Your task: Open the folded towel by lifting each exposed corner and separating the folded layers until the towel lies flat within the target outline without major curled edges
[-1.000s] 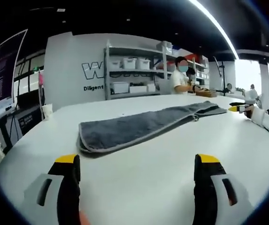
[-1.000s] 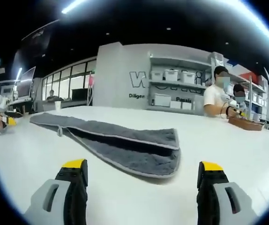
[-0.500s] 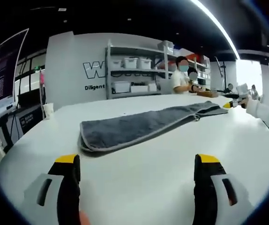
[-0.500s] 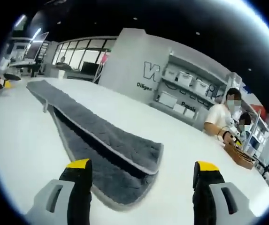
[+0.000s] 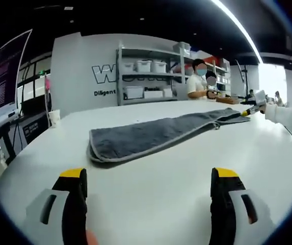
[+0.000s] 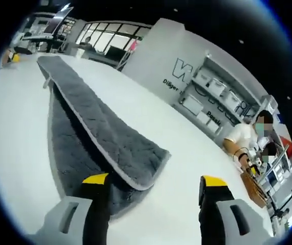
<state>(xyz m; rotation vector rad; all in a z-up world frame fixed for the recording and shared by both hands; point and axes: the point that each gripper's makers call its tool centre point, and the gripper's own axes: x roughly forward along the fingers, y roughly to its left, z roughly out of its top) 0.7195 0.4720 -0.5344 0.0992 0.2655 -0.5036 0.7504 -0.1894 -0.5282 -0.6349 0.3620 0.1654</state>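
white table (image 5: 151,173), folded grey towel (image 5: 151,137), wall shelving (image 5: 146,76)

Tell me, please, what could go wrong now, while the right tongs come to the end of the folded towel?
1. The right tongs are open over the towel end, where two layers overlap. They may pinch both layers, so the fold would not separate.
2. The left tongs hover open, away from the other end. With nothing holding it, the whole towel could slide on the smooth table when lifted.

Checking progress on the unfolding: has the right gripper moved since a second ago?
Yes. The right gripper has come in from the table's edge to the towel's far end.
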